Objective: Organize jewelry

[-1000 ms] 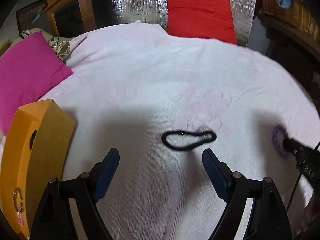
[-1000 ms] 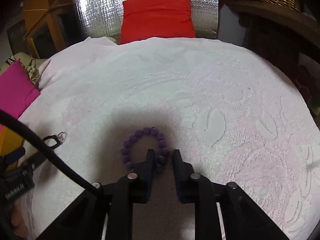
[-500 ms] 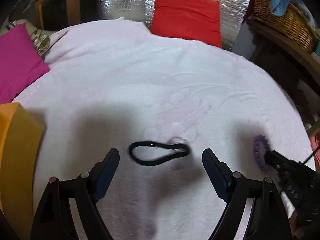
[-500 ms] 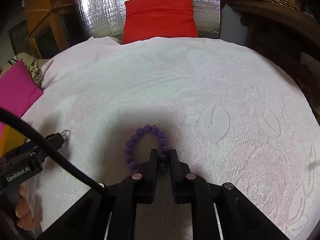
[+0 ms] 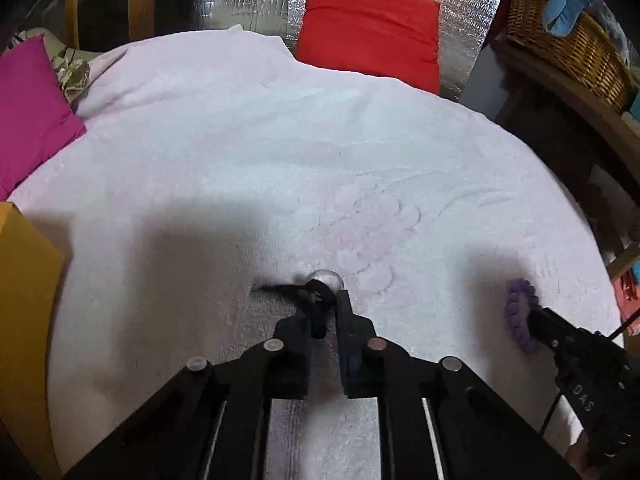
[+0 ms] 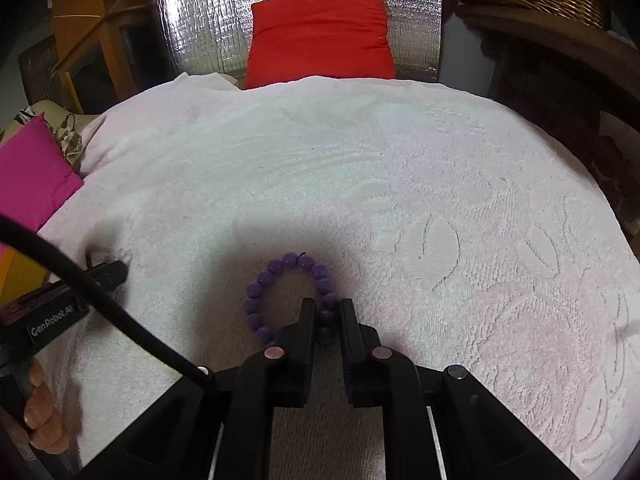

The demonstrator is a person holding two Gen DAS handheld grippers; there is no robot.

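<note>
A black cord bracelet with a clear ring at its end lies bunched on the white bedspread. My left gripper is closing on it, and its jaws pinch the cord near the ring. A purple bead bracelet lies on the same spread, with my right gripper shut on its near-right beads. The left wrist view has the purple bracelet at the right, in the right gripper's tip. The left gripper's tip shows at the left edge of the right wrist view.
An orange box stands at the bed's left edge. A pink cushion lies at the far left, and a red cushion leans on a silver panel at the back. A wicker basket sits on a shelf to the right.
The left gripper moved forward over the black cord and shut from wide open onto it, bunching the loop. The right gripper stayed still on the purple beads.
</note>
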